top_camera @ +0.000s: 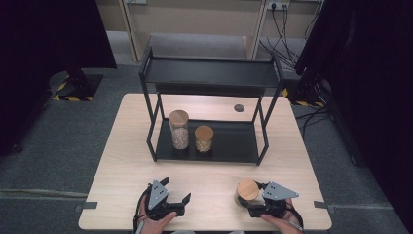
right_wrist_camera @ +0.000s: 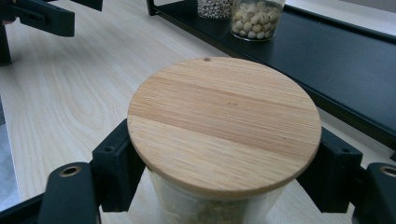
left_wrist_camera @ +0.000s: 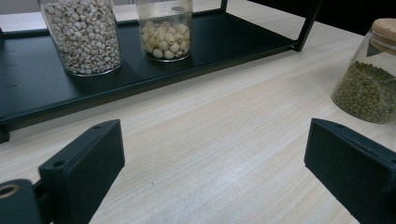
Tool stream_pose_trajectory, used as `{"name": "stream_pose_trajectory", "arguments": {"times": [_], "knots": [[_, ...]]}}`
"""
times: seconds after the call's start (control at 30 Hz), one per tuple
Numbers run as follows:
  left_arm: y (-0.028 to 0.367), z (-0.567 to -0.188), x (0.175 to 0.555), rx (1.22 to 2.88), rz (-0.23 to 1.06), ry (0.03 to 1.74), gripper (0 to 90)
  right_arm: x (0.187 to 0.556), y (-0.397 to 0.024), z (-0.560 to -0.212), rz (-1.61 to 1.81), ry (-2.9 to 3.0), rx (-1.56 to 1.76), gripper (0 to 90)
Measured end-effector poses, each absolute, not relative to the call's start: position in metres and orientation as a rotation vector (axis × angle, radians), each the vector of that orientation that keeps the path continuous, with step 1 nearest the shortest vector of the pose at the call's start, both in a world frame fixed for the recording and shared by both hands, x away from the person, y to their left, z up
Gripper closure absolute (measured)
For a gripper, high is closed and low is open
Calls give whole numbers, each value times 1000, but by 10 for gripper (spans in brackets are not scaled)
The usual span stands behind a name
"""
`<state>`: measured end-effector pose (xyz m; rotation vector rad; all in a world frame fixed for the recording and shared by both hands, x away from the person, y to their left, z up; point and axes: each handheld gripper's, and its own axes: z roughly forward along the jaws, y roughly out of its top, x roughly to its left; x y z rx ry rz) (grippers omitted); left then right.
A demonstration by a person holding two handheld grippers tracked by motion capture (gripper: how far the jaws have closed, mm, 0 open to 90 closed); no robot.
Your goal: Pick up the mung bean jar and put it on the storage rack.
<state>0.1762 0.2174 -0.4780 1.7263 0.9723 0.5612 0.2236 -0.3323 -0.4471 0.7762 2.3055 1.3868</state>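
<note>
**A:** At the lower right of the high view, the right gripper (top_camera: 254,202) grasps a wood-lidded jar (top_camera: 247,192) on the table (top_camera: 122,165), a jaw on either side of the glass just under the lid. At lower left the left gripper (top_camera: 176,190) rests released, jaws wide, only bare tabletop between them.

**B:** What stands around it?

**A:** A black two-tier rack (top_camera: 209,73) fills the frame's centre. On its lower shelf stand a tall jar (top_camera: 178,129) of small pale grains and, just to its right, a short jar (top_camera: 204,139) of larger pale seeds. The shelf's right half lies bare.

**B:** Anything hard to make out?

**A:** In the right gripper view the lid (right_wrist_camera: 224,123) covers the jar's contents, and the glass is cut off at the bottom edge. In the left gripper view, that jar shows at the right edge, cropped, holding green beans; the two shelf jars lose their tops at the upper edge.
</note>
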Motion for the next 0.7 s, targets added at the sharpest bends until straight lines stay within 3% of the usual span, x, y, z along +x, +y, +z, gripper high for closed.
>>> {"name": "stream_pose_trajectory", "arguments": {"times": [0.7], "knots": [[218,-478,177,1725,560,976,46,253,-309,-415,1408,2291,790,254]]}}
